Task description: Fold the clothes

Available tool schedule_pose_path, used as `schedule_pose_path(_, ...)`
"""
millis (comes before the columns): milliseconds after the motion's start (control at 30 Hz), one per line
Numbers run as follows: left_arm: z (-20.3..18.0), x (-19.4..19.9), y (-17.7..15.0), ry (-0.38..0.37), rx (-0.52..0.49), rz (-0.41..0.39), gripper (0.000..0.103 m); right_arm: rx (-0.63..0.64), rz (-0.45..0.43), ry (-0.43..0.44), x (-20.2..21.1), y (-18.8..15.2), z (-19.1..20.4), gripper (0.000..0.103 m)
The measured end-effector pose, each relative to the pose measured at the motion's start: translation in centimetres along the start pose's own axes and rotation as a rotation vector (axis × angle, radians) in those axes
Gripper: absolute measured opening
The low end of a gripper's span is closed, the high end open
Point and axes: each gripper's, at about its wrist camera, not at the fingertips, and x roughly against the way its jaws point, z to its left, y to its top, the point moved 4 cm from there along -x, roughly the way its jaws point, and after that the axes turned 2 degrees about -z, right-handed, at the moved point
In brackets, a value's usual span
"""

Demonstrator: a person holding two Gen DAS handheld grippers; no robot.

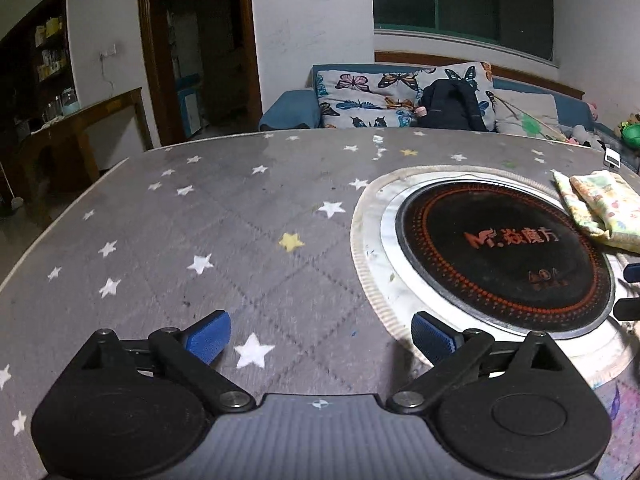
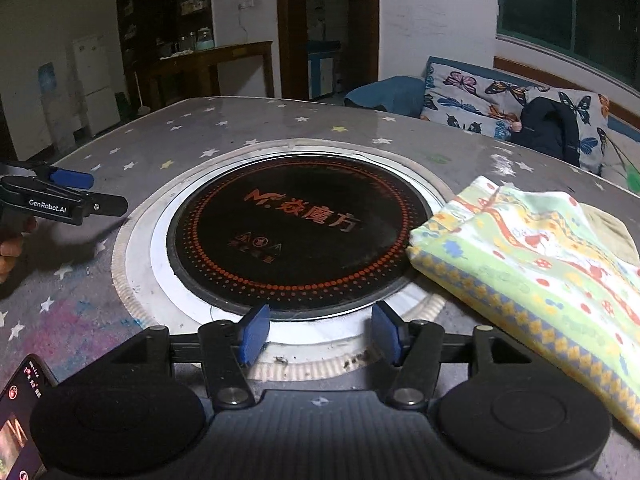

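A folded cloth (image 2: 540,264), pale green and yellow with small printed figures, lies on the grey star-patterned table (image 2: 200,128) to the right of the round cooktop. It also shows at the far right of the left wrist view, as the cloth (image 1: 604,208). My right gripper (image 2: 320,332) is open over the cooktop's near rim, left of the cloth and apart from it, with nothing between its blue pads. Over the bare tablecloth left of the cooktop, my left gripper (image 1: 320,338) stands wide open and empty. One of its fingers (image 2: 72,178) shows at the left edge of the right wrist view, with a hand behind it.
A black round induction cooktop (image 1: 504,256) with orange markings is set into the table's middle. A phone (image 2: 20,420) with a lit screen lies at the near left corner. Beyond the table's far edge stands a blue sofa (image 1: 292,108) with butterfly cushions and a dark jacket.
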Motion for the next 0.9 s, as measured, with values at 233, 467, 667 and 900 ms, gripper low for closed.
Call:
schedule_pose_path(233,0.0,0.2,-1.4,0.004,0.007,0.005,0.103,0.035,0.0,0.023,-0.8,-0.2,0.4,0.07)
schedule_pose_path(467,0.4,0.2,-1.6,-0.017,0.034,0.013,0.103,0.051,-0.014,0.041,-1.0,-0.6,0.6,0.081)
schedule_pose_path(667,0.4,0.2,-1.7,-0.022,0.043,0.016,0.103,0.078,-0.005,0.076,-1.2,-0.7,1.0,0.103)
schedule_pose_path(900,0.5,0.2,-1.7,-0.023,0.043,0.015,0.103,0.074,-0.006,0.08,-1.6,-0.8,0.8,0.103)
